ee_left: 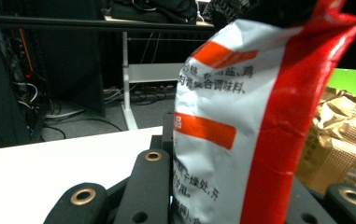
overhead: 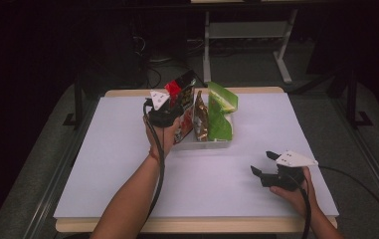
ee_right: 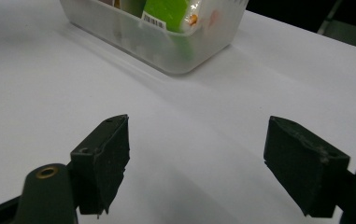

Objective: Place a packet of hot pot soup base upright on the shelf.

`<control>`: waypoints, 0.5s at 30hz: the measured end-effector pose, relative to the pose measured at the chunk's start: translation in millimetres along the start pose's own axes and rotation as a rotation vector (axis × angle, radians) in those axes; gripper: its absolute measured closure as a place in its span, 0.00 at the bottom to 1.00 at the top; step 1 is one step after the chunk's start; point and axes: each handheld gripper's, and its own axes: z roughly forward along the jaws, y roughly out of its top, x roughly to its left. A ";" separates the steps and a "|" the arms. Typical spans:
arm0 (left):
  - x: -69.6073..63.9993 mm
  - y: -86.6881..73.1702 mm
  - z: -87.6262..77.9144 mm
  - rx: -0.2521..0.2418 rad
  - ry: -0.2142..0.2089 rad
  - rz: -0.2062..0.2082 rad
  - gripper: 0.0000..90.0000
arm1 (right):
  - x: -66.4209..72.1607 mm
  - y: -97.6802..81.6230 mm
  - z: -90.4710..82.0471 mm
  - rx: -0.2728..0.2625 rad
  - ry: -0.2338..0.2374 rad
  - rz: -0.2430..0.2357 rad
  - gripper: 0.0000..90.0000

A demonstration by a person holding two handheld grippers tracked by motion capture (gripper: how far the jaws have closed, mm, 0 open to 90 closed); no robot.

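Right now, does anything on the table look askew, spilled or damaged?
Nothing spilled or torn. The red and white snack bag, gripped by the left gripper, leans at the left end of the clear bin beside the brown and green bags.

Our left forearm reaches up the middle of the desk, its hand wrapped around the left gripper (overhead: 169, 113), whose jaws are clamped tight. Our right hand (overhead: 292, 191) rests near the desk's near right corner, holding the right gripper (overhead: 262, 163) low with its jaws spread wide apart.
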 end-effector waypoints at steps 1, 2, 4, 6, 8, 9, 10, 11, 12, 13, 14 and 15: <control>0.0 0.0 0.0 0.000 0.000 0.000 0.86 | 0.3 0.2 0.0 0.001 0.002 0.000 0.24; 0.1 -1.0 -1.6 -0.002 -0.001 0.007 0.86 | 0.7 0.4 -0.1 0.000 0.002 -0.001 0.24; 0.6 -2.2 -2.6 0.000 -0.010 0.020 0.86 | 0.7 0.6 -0.2 -0.003 0.002 -0.004 0.24; 0.7 -4.3 -3.0 0.008 -0.017 0.029 0.86 | 0.6 0.6 -0.2 -0.003 0.001 -0.003 0.24; 0.5 -6.6 -2.8 0.018 -0.019 0.033 0.86 | 0.6 0.6 -0.1 -0.002 0.002 -0.001 0.24; 1.5 -11.4 -3.6 0.015 -0.021 0.031 0.86 | 0.9 0.3 0.2 0.002 0.002 -0.004 0.24; 2.2 -12.1 -4.7 0.015 -0.023 0.033 0.86 | 1.0 0.3 0.3 0.002 0.002 -0.004 0.24; 2.2 -12.1 -4.7 0.015 -0.023 0.033 0.86 | 1.0 0.3 0.3 0.002 0.002 -0.004 0.24; 3.4 -12.7 -5.9 0.018 -0.026 0.030 0.86 | 1.0 0.4 0.4 0.002 0.003 -0.004 0.24; 4.8 -14.2 -7.1 0.020 -0.028 0.037 0.86 | 1.1 0.4 0.9 0.003 0.003 -0.004 0.24; 6.0 -16.0 -8.0 0.019 -0.028 0.035 0.86 | 1.2 0.4 1.1 0.002 0.003 -0.005 0.24; 7.4 -17.2 -8.7 0.020 -0.026 0.037 0.86 | 1.6 0.4 1.2 0.006 0.004 -0.007 0.24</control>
